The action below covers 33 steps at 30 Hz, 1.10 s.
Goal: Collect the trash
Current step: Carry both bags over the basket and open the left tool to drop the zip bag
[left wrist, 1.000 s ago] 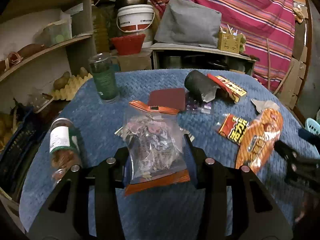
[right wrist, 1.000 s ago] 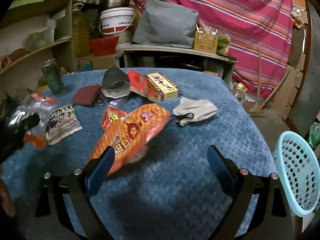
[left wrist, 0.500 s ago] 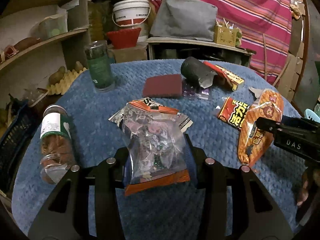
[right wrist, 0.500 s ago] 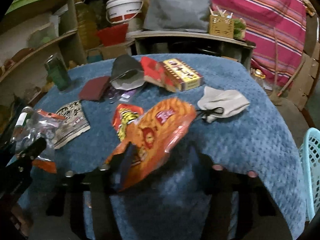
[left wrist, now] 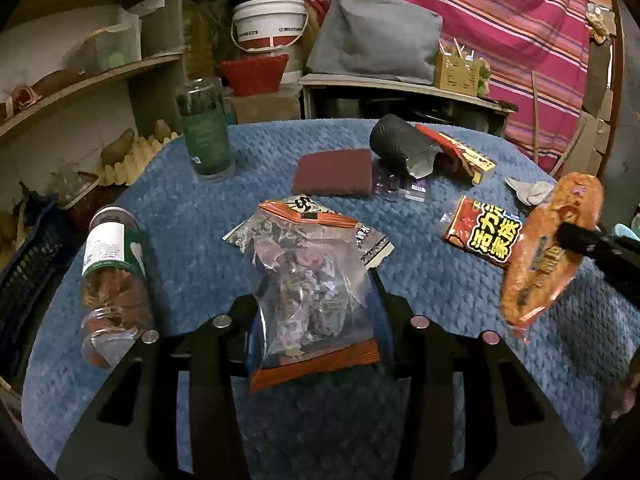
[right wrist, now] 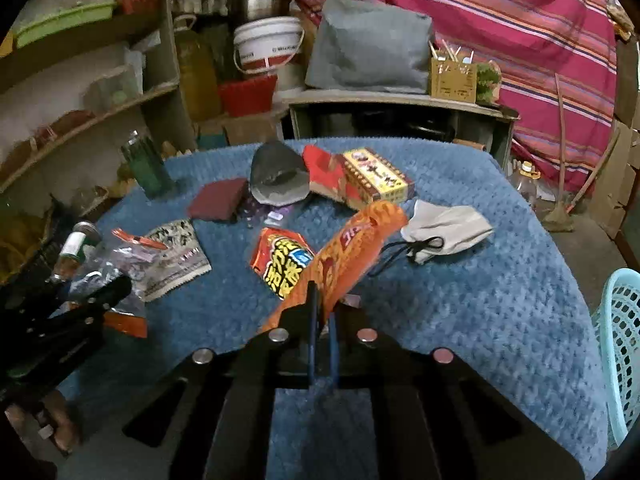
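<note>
Trash lies scattered over the blue-covered desk [right wrist: 500,280], and I have two pieces of it in hand. My right hand-held gripper [right wrist: 322,312] is pinched together on the near end of the long orange snack bag [right wrist: 356,252], which slants up and away from the cloth. My left hand-held gripper [left wrist: 316,320] is clamped on the clear bag with orange trim [left wrist: 310,280], held above a flat black-and-white wrapper [left wrist: 370,242] near the middle of the desk.

I judge the step in hand to be the carry: both bags look lifted, neither yet dropped anywhere. The light-blue basket [right wrist: 618,344] just off the right edge of the desk looks like the likely bin. Next I would swing the right bag over that edge, clear of the grey drawstring pouch [right wrist: 448,226], and let go only once it hangs above the basket's rim.

Still on the desk are a red-and-yellow packet [right wrist: 282,264], a dark foil pouch [right wrist: 278,178] and a small box [right wrist: 378,178] toward the far edge.
</note>
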Each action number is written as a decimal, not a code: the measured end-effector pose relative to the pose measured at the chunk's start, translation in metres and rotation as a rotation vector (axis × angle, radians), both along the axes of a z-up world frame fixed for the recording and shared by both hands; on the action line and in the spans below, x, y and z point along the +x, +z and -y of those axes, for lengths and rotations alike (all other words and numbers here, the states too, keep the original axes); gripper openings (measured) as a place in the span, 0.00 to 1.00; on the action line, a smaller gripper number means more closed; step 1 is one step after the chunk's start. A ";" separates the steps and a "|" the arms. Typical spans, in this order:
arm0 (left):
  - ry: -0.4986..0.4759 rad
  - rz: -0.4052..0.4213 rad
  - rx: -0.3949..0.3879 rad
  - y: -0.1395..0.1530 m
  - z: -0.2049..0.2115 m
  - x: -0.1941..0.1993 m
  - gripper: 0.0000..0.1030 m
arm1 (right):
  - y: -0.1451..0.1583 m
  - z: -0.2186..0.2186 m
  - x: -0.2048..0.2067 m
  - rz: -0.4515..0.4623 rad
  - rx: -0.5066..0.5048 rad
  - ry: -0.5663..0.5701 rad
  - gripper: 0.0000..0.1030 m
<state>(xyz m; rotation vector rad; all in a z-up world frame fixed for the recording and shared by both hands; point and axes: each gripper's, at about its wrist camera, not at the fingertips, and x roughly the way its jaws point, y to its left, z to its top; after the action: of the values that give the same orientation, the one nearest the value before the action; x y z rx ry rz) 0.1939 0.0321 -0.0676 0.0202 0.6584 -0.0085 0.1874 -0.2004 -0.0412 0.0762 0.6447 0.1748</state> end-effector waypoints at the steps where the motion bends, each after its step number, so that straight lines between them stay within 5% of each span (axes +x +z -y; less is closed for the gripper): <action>1: 0.003 0.002 0.002 0.001 0.000 -0.001 0.42 | 0.003 0.003 -0.003 0.010 0.008 -0.003 0.05; 33: -0.053 0.101 0.014 0.062 0.065 -0.040 0.42 | 0.047 0.101 -0.043 0.070 0.014 -0.057 0.02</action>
<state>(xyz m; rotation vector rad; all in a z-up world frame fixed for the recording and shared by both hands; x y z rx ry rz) 0.1536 -0.0331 -0.0059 0.0516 0.5564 -0.0540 0.1444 -0.3019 0.0054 0.1011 0.5706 0.1266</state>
